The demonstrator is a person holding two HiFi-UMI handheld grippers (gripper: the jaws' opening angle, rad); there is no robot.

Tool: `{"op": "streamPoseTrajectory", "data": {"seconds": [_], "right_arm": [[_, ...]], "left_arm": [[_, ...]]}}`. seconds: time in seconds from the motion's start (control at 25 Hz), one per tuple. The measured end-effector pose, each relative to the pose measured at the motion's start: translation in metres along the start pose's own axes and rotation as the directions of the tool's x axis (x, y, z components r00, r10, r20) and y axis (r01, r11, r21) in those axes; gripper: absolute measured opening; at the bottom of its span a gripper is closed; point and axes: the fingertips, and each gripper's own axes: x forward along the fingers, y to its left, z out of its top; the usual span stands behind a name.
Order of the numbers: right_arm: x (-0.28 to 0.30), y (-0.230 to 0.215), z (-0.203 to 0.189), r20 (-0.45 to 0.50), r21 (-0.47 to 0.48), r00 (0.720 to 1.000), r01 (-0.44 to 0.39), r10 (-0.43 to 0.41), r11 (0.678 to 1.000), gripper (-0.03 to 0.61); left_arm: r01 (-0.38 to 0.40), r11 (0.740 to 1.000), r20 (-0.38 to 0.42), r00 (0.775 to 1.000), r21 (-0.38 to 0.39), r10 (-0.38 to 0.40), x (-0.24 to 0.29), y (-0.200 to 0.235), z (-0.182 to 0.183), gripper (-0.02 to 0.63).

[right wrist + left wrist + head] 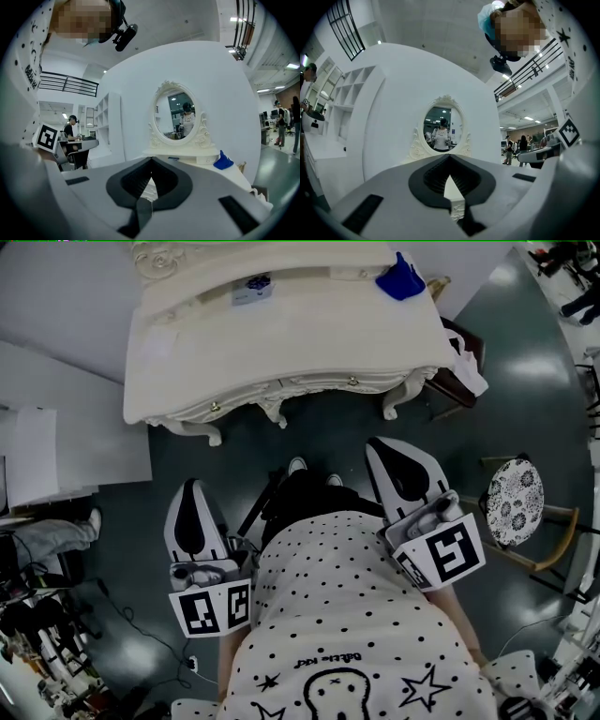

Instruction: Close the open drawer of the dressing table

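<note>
My left tool (190, 487) and right tool (383, 446) are both closed and empty. The counter (281, 343) stands straight ahead, its drawer front (319, 385) running crosswise and seemingly flush. The right tool looks nearer.

Your shirt (347, 615) is white with small black dots, black stars and lettering. Left of the shirt, the left claw (191, 491) is a white shell with a black teardrop inset and a black-and-white marker cube (214, 607); the right claw (382, 450), right of the shirt, matches.
</note>
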Motion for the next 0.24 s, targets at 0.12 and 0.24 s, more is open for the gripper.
{"op": "streamPoseTrajectory", "data": {"seconds": [0.12,0.24], "right_arm": [[0.0006,0.0006,-0.0014,-0.005,0.0,1.0,-0.002,0.002,1.0,0.009],[0.0013,0.001,-0.0032,-0.01,0.003,1.0,-0.002,0.002,1.0,0.009]], "left_arm": [[-0.001,1.0,-0.001,1.0,-0.004,0.001,-0.0003,0.0008,-0.0012,0.011],[-0.002,1.0,-0.004,1.0,-0.007,0.002,-0.0003,0.002,-0.0027,0.011]]}}
